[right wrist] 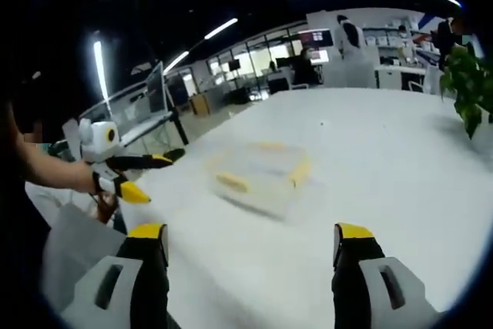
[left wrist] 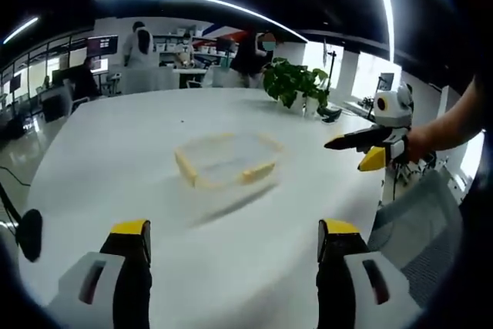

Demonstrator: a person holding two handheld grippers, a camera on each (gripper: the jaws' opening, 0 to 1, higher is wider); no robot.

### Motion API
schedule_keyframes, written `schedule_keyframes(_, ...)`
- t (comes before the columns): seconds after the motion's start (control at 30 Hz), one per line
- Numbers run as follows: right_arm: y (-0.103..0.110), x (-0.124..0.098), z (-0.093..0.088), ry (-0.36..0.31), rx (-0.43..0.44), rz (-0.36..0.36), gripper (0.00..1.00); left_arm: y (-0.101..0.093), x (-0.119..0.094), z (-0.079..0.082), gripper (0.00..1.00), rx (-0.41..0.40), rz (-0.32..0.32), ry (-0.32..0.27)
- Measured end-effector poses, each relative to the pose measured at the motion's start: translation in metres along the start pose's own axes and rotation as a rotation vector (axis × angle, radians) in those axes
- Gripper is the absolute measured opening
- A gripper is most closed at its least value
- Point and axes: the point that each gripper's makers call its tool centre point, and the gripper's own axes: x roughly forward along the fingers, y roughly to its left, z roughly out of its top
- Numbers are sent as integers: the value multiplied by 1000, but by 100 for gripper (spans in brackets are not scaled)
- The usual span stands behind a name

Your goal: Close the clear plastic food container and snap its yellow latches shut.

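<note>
In the left gripper view our left gripper (left wrist: 235, 240) rises from the bottom edge with its yellow-tipped jaws spread wide and nothing between them. Past them, at the centre of the frame, the container (left wrist: 226, 161) rests on the white table (left wrist: 115, 152), well apart from the jaws. It is clear plastic, slightly blurred, with yellow latches (left wrist: 256, 172) along its sides; we cannot tell whether the lid is fully seated or whether any latch is snapped down. At the right of this frame our right gripper (left wrist: 362, 152) comes in, held by a hand (left wrist: 420, 144), its two jaws parted and empty, pointing toward the container from a gap away. A plant (left wrist: 296, 82) stands on the far part of the table in the upper middle, and people stand by desks behind it. A grey chair (left wrist: 420, 229) sits at the lower right.

In the right gripper view the right gripper (right wrist: 250, 244) shows at the bottom, jaws released and wide, gripping nothing. The container (right wrist: 258, 175) lies on the table (right wrist: 385, 159) in the middle of the frame, ahead of the jaws and not touching them, with yellow latches (right wrist: 231, 182) on its near edges. At the left of this frame the left gripper (right wrist: 150, 175) hovers off the table's edge, jaws apart and empty. The plant (right wrist: 470, 82) sits at the upper right edge.
</note>
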Motion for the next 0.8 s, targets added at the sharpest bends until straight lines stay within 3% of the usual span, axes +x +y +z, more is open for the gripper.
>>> schedule_keyframes(0.8,38,-24,-11,-57,53,42,91,-17,-33,3,86,-33,25,-92)
